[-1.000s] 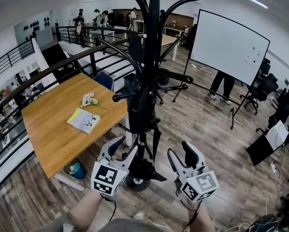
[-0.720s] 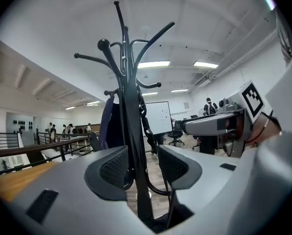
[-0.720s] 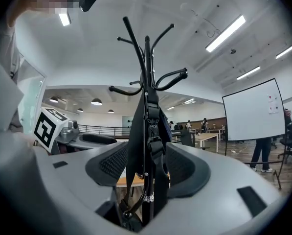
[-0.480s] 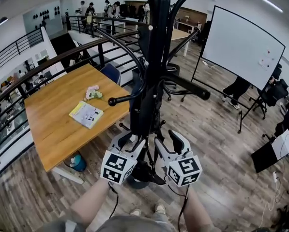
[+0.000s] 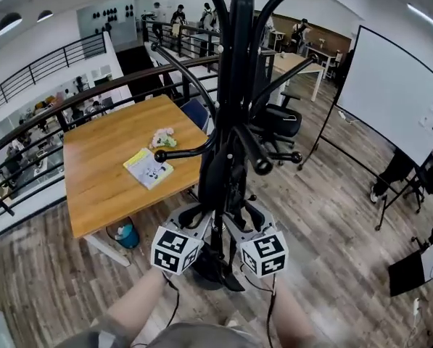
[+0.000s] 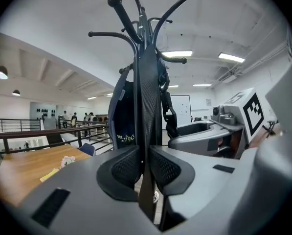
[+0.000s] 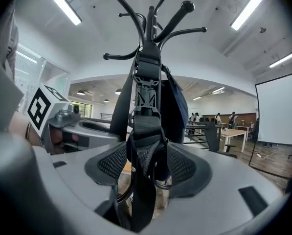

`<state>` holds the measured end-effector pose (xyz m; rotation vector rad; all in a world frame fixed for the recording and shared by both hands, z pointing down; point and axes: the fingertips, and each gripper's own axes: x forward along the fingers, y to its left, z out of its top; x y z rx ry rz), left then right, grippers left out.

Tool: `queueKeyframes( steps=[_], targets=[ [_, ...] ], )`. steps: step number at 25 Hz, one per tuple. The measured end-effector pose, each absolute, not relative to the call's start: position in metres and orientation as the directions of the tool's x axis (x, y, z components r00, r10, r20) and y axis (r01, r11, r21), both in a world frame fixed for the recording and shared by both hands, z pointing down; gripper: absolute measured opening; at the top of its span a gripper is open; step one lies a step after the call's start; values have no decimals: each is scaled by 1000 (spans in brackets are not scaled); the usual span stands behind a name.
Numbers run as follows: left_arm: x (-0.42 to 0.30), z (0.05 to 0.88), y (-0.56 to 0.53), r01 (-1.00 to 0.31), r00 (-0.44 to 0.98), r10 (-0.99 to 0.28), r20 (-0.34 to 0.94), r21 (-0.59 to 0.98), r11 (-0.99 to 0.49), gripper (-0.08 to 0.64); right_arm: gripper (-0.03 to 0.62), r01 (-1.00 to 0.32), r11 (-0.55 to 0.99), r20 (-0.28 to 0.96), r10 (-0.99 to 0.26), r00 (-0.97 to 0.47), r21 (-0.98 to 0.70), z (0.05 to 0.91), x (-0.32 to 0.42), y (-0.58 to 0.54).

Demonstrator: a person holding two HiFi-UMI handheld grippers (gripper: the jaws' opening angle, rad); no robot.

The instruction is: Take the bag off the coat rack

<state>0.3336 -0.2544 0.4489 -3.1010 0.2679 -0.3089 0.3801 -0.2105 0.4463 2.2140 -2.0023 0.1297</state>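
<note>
A black coat rack (image 5: 239, 64) stands right in front of me with a dark navy bag (image 5: 217, 171) hanging on its pole. In the left gripper view, a black mesh strap (image 6: 146, 106) of the bag (image 6: 122, 116) runs down between the pads. My left gripper (image 6: 145, 163) has just been closing and now pinches that strap. In the right gripper view, a second strap with a buckle (image 7: 146, 126) hangs between the pads of my right gripper (image 7: 146, 163). Its jaws have just been opening and stand wide around the strap. Both grippers, left (image 5: 200, 216) and right (image 5: 246, 214), flank the pole low down.
A wooden table (image 5: 93, 194) at the left carries a booklet (image 5: 148, 168) and a small toy (image 5: 162, 138), with a blue bin (image 5: 125, 232) beneath. A railing (image 5: 93, 96) runs behind it. An office chair (image 5: 278, 122) and a whiteboard (image 5: 394, 85) stand to the right.
Both grippers have moved inward and forward to the rack's pole and now sit side by side. The left jaws have closed on a strap; the right jaws have come around the other strap.
</note>
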Motion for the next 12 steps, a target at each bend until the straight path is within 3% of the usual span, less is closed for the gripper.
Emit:
queueKeyframes(
  steps=[3,8,12],
  targets=[
    [338,453,-247,-189,960,-195,198,-52,-981,23,248,-993,-78,189,-978,93,86,458,387,-216],
    [324,451,-250,-238,946,-245,212,-61,-969,18,219,-996,-18,161,-986,32,88,456,380,-221],
    [317,447,-251,-262,940,-269,212,-64,-963,17,210,-999,47,64,-997,-47,1,446,378,-213]
  ],
)
